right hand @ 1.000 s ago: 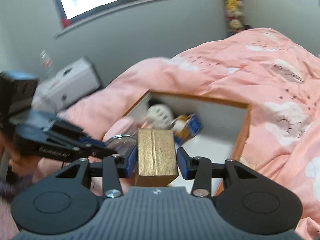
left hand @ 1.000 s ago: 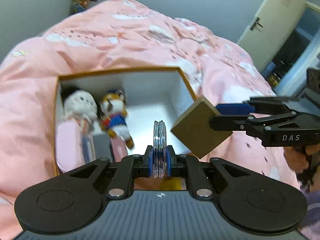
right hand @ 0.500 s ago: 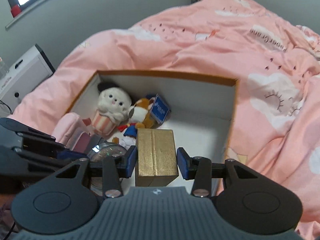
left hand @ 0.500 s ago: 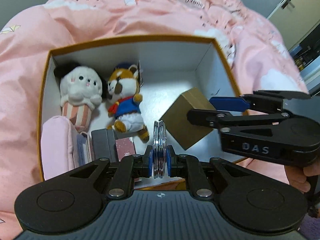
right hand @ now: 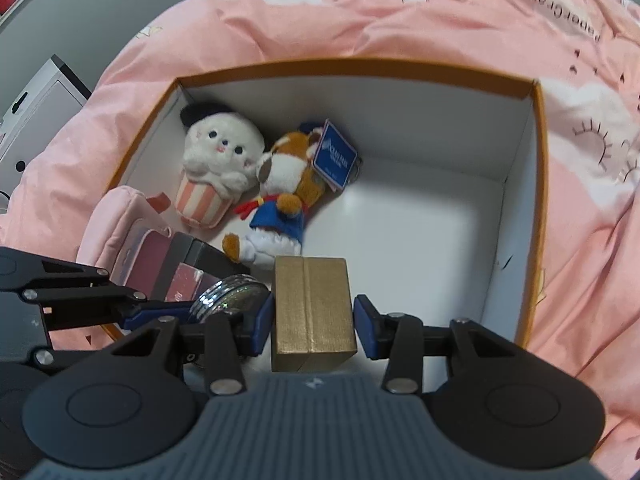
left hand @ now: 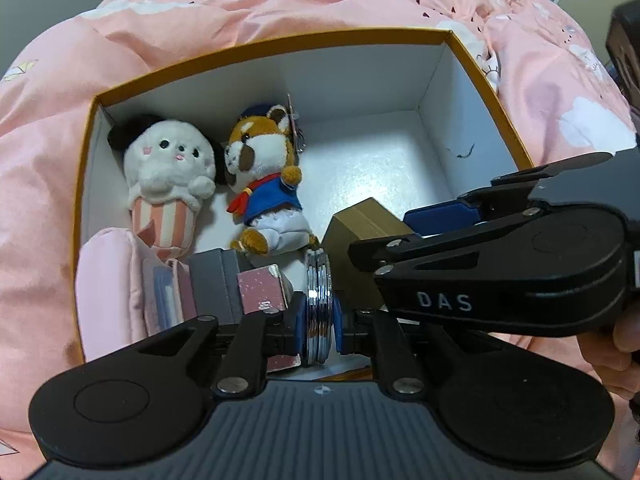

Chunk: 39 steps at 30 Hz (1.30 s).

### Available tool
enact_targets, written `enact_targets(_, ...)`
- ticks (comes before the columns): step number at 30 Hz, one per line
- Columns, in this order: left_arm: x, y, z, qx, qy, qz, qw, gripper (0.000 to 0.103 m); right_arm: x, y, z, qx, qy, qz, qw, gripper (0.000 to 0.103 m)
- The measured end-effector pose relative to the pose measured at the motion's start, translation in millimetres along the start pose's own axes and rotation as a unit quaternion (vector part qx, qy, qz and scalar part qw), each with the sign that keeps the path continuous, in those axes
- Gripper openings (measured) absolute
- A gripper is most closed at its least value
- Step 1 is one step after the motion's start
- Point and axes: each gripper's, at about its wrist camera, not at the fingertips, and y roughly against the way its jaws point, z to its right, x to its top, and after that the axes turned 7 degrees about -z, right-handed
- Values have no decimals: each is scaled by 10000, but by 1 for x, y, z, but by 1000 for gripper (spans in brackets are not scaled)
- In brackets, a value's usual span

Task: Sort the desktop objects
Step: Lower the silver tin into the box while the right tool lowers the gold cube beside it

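An orange-rimmed white box [left hand: 280, 46] [right hand: 360, 68] lies on a pink quilt. My left gripper [left hand: 319, 320] is shut on a round silver disc case [left hand: 318, 304] [right hand: 230, 294], held edge-on over the box's near side. My right gripper [right hand: 314, 320] is shut on a gold rectangular box [right hand: 312, 312] [left hand: 360, 224], just right of the disc case and above the white floor. Inside lie a white plush in a striped cup [left hand: 168, 160] [right hand: 220, 148] and a fox plush [left hand: 264, 168] [right hand: 288, 184].
A pink pouch [left hand: 104, 280], a grey case [left hand: 212, 280] and a small pink box [left hand: 262, 288] fill the box's near left corner. Its right half shows bare white floor [right hand: 420, 240]. The pink quilt [right hand: 580, 240] surrounds it. A person's hand [left hand: 624, 336] grips the right tool.
Both grippers have sunk toward the box and tipped downward, so the box now fills the views. The gold box and the disc case stay gripped and sit closer together.
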Motion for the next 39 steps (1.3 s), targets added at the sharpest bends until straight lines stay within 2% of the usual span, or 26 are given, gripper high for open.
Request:
enact_targets(5, -1, -4, 0, -25, -31, -2, 10000, 16, 0, -8, 3, 80, -167, -149, 9997, 46)
enact_targets(9, -3, 5, -5, -198, -40, 71, 9998, 17, 0, -8, 4, 111, -221, -155, 9996, 46)
enact_targets(14, -16, 35, -23, -400, -33, 433, 9983, 20, 2, -11, 1, 68, -263, -158, 9995, 46)
enact_targets(18, -26, 55, -46, -654, 395, 710, 9945, 22, 1, -13, 0, 45, -258, -215, 9994, 46)
enact_targets(21, -32, 60, -57, -713, 662, 841, 9917, 22, 2, -14, 1, 74, -343, -318, 9989, 46)
enact_targets(26, -39, 59, -66, -820, 886, 925, 9884, 22, 4, -16, -1, 188, -420, -496, 9977, 46)
enact_targets(39, -53, 56, -75, -981, 1090, 1015, 9840, 23, 11, -35, 12, 832, -1319, -921, 9835, 55)
